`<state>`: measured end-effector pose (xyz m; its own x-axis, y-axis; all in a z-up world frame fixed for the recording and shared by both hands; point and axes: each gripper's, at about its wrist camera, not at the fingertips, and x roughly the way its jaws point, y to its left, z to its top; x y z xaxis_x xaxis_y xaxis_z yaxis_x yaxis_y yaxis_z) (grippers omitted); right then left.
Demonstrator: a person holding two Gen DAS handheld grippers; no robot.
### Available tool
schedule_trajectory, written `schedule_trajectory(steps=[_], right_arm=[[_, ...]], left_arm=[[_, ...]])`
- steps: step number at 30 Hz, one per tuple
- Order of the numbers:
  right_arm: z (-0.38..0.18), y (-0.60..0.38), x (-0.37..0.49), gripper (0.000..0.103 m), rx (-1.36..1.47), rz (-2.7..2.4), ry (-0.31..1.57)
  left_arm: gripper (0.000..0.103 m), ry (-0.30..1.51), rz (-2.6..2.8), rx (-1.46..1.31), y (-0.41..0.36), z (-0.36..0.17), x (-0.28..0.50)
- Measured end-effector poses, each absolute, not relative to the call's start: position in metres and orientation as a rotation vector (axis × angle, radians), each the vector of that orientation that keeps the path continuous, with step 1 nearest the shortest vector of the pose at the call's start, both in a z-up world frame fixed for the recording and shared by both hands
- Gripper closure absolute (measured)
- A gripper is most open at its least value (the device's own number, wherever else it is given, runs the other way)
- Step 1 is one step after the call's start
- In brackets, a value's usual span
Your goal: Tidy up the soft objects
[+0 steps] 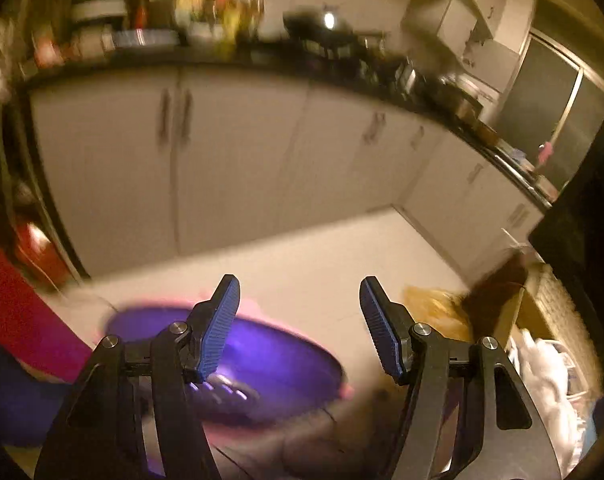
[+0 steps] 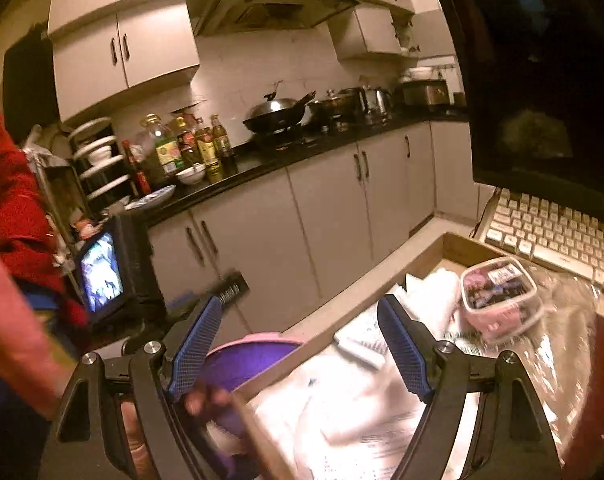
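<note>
My left gripper (image 1: pixel 300 300) is open and empty, held above a purple basin with a pink rim (image 1: pixel 262 364) that is blurred by motion. My right gripper (image 2: pixel 302 320) is open and empty above a cardboard box (image 2: pixel 453 246) filled with white soft packs and bags (image 2: pixel 341 400). The same purple basin (image 2: pixel 242 364) shows just left of the box edge. A clear tub with pink contents (image 2: pixel 499 300) lies in the box at the right. The box also shows at the right edge of the left wrist view (image 1: pixel 541 340), with a yellowish bag (image 1: pixel 437 312) beside it.
White kitchen cabinets (image 2: pixel 333 216) and a black counter (image 2: pixel 262 168) with bottles, bowls and a wok stand behind. A keyboard (image 2: pixel 557 236) and a dark monitor (image 2: pixel 541 80) sit right of the box. A person in red (image 2: pixel 6 200) stands at left.
</note>
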<state>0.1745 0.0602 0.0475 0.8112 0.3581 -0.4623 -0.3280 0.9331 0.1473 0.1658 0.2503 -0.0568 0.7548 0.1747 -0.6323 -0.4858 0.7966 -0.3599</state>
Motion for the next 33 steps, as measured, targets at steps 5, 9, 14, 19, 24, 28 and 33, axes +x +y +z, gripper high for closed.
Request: schedule_trajectory(steps=[5, 9, 14, 19, 24, 28, 33], right_arm=[[0.05, 0.063, 0.182, 0.022, 0.051, 0.347, 0.511], [0.061, 0.046, 0.161, 0.024, 0.029, 0.317, 0.436], [0.085, -0.063, 0.099, 0.024, 0.327, 0.171, 0.254], [0.08, -0.195, 0.022, 0.022, 0.574, 0.005, 0.056], [0.015, -0.308, 0.005, 0.022, 0.927, -0.102, 0.144], [-0.065, -0.361, 0.013, 0.022, 1.48, -0.123, 0.357], [-0.056, -0.356, 0.024, 0.03, 1.457, -0.155, 0.449]], left_arm=[[0.042, 0.561, 0.351, -0.681, 0.261, -0.054, 0.16], [0.042, 0.376, 0.253, -0.67, 0.226, 0.001, 0.112], [0.042, 0.275, -0.101, -0.619, 0.124, 0.074, 0.086], [0.04, 0.231, -0.451, -0.431, -0.02, 0.12, 0.062], [0.04, 0.341, -0.647, -0.229, -0.149, 0.109, 0.065], [0.04, 0.467, -0.699, 0.043, -0.236, 0.109, 0.071], [0.04, 0.39, -0.641, 0.164, -0.241, 0.125, 0.059]])
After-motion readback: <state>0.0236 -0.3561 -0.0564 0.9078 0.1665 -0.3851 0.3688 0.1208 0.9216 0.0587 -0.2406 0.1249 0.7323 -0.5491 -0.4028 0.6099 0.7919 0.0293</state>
